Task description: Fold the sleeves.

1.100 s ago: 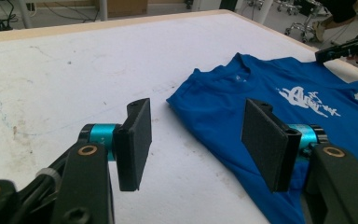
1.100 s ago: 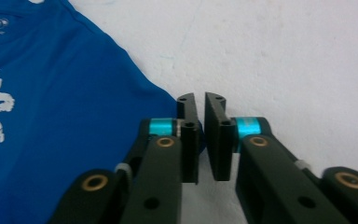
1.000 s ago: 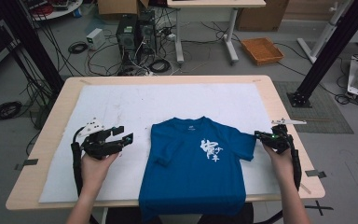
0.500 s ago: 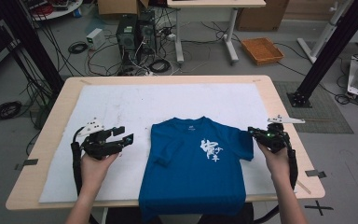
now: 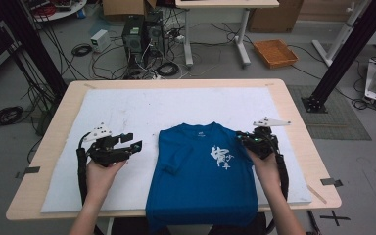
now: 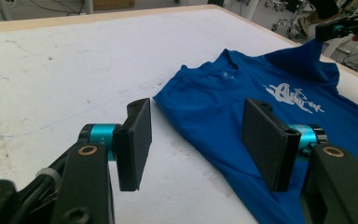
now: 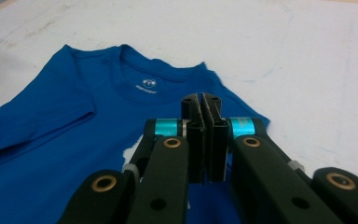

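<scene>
Now | right fingers [image 7: 204, 140] clenched on T-shirt [image 5: 200, 181] sleeve | left fingers [image 6: 135, 140] released, just beside shirt

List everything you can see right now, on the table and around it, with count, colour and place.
T-shirt: 1, blue with white print, front middle of the table, its hem hanging over the near edge.
Mat: 1, white, covering most of the table top.
Table: 1, light wood, centre.
Tray: 1, orange, on the floor beyond the table, right.
Computer tower: 1, black, on the floor beyond the table among cables.
Small box: 1, white, on the floor left of the tower.
Left gripper: 1, black, jaws open, over the mat left of the shirt.
Right gripper: 1, black, shut on the shirt's sleeve, lifting it.
Hands: 2, one on each gripper.
</scene>
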{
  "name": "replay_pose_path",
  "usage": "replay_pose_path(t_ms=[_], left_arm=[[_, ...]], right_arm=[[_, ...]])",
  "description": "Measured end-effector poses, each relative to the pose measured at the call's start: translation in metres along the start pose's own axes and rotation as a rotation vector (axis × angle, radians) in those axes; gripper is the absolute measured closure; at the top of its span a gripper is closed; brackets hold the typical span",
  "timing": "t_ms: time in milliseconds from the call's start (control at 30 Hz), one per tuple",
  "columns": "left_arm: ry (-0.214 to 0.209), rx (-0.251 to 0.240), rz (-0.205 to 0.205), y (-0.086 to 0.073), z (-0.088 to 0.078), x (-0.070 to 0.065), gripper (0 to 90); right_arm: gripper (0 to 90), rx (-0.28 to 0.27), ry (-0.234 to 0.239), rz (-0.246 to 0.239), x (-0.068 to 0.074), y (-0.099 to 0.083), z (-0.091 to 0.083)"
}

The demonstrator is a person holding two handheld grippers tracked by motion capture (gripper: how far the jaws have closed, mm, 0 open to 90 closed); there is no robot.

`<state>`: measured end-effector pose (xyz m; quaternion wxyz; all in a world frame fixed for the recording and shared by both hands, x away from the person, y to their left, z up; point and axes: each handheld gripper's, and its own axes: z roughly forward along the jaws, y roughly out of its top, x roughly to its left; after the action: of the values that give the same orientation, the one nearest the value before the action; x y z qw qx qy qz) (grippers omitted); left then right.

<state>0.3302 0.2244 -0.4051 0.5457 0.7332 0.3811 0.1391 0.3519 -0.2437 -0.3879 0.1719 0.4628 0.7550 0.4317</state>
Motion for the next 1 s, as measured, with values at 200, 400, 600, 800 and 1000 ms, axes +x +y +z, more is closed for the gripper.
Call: replay_pose_path(t_ms=[200, 400, 600, 800, 1000], left_arm=[[-0.009, 0.007, -0.001, 0.0, 0.002, 0.0, 43.2], [-0.016, 0.022, 0.003, -0.001, 0.007, -0.002, 43.2], [-0.016, 0.023, 0.004, -0.002, 0.007, -0.002, 43.1], [-0.019, 0.032, 0.008, -0.002, 0.009, -0.003, 43.1], [-0.028, 0.035, 0.013, -0.001, 0.014, -0.007, 43.0]], right_arm=[[88.3, 0.031, -0.005, -0.037, 0.022, 0.005, 0.021], [80.8, 0.034, 0.009, -0.073, 0.033, 0.007, 0.039], [70.5, -0.038, 0.01, -0.052, 0.016, 0.004, 0.014], [63.2, -0.067, -0.042, 0.118, -0.035, -0.032, -0.029], [62.3, -0.006, -0.028, 0.19, -0.05, -0.056, -0.025]])
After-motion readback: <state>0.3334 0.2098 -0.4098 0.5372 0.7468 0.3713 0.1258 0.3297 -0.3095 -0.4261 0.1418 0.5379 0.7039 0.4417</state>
